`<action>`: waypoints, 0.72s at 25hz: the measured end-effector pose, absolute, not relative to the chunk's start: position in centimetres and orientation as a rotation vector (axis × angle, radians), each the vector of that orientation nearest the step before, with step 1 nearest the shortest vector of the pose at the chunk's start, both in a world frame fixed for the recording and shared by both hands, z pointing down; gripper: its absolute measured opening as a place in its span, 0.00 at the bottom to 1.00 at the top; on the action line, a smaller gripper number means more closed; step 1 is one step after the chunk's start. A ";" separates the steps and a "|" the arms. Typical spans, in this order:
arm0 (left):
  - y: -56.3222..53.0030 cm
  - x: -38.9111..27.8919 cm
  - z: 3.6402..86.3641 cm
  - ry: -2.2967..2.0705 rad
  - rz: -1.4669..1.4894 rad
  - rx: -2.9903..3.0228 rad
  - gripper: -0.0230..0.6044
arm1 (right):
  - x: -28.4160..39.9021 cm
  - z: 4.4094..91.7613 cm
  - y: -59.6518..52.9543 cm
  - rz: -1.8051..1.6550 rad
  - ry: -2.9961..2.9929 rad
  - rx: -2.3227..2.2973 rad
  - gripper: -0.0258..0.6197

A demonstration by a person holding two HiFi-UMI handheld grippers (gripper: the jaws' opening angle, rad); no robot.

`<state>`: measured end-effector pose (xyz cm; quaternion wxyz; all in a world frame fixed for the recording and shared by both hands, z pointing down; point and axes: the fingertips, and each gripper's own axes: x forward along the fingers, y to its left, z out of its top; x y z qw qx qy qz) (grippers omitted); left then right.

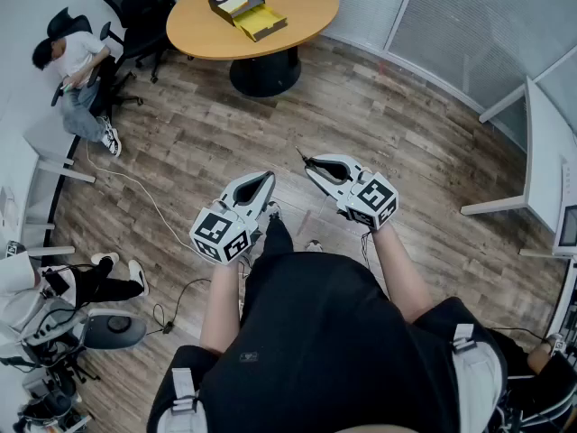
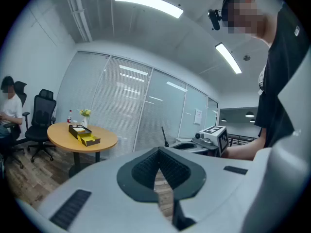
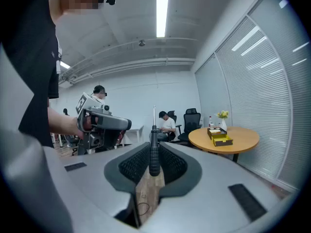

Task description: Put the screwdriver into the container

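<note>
Jaws on my left gripper are together, empty: idle spare. My right gripper clamps the screwdriver by its handle, shaft forward for carrying. The container sits on the table, well apart; walk needed, I reckon.

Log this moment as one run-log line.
right tool: shut on screwdriver | left tool: shut, empty | container: on round table, away from both tools | task: not done

The open yellow-and-black container lies on the round wooden desk, well ahead of the black-handled screwdriver in the right tool.
</note>
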<state>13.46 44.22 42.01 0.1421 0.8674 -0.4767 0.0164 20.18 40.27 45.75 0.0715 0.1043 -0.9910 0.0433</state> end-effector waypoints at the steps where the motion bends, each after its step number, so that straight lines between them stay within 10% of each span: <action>1: 44.3 13.5 42.0 -1.376 0.046 2.502 0.04 | 20.3 45.7 40.2 0.128 -2.981 0.314 0.12; 18: 42.2 9.5 42.8 -1.385 0.050 2.468 0.04 | 17.5 46.1 38.3 0.102 -2.931 0.319 0.12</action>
